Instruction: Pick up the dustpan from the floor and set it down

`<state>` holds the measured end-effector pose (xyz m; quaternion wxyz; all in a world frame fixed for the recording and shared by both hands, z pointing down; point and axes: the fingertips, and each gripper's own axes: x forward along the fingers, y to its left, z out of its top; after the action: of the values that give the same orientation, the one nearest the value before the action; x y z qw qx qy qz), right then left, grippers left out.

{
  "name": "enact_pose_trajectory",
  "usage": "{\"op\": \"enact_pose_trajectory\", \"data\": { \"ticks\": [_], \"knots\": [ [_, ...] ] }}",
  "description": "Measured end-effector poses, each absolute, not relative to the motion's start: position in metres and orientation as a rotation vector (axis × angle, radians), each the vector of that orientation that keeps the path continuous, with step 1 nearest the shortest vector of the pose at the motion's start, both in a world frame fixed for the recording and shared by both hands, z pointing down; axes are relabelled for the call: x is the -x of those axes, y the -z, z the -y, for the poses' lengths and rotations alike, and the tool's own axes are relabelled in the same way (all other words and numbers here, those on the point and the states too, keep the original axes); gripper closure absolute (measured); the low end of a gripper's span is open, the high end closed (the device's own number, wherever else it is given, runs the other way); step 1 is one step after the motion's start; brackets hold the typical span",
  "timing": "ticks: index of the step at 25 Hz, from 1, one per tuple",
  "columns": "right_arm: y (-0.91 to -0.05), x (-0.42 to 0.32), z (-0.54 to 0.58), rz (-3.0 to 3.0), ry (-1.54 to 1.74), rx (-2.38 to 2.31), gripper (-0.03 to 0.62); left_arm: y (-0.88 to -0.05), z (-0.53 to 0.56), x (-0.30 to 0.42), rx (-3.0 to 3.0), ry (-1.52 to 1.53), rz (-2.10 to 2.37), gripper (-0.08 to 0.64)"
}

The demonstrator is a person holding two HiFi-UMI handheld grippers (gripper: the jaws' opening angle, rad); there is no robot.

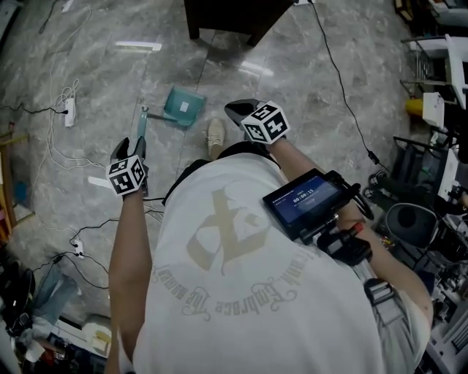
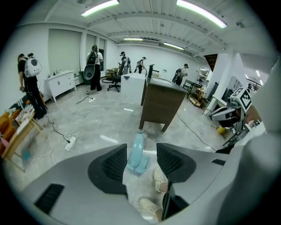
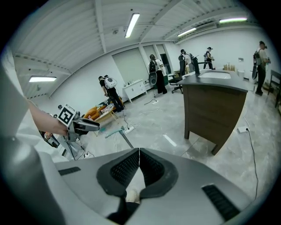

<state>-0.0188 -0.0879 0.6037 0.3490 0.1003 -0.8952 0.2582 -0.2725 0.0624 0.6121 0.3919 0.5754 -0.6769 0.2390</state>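
Observation:
The teal dustpan [image 1: 183, 106] rests on the grey marble floor ahead of the person's feet. In the left gripper view the dustpan [image 2: 136, 151] shows pale blue in the gap between the jaws, some way beyond them, with its handle running toward the desk. My left gripper [image 1: 139, 142] hangs short of it to the left, open and empty [image 2: 141, 162]. My right gripper [image 1: 238, 109] is held to the right of the dustpan, its jaws shut together on nothing [image 3: 139, 151]. The right gripper view catches the left gripper [image 3: 94, 126] at its left.
A dark wooden desk [image 1: 234, 18] stands beyond the dustpan. A teal bar on a thin rod [image 1: 141, 123] lies just ahead of the left gripper. A shoe [image 1: 215, 136] is near the dustpan. A power strip [image 1: 70, 113] and cables lie left; equipment [image 1: 431, 182] crowds the right.

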Motion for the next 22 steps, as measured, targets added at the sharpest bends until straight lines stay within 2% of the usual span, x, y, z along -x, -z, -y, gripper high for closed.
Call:
{"op": "enact_pose_trajectory", "data": {
  "ticks": [8, 22],
  "knots": [
    [-0.578, 0.045, 0.07, 2.396, -0.532, -0.233, 0.575, -0.577, -0.109, 0.269, -1.502, -0.473, 1.8, 0.348],
    [-0.509, 0.093, 0.013, 2.585, -0.37, -0.265, 0.575, -0.527, -0.166, 0.276, -1.637, -0.295, 1.849, 0.487]
  ]
}}
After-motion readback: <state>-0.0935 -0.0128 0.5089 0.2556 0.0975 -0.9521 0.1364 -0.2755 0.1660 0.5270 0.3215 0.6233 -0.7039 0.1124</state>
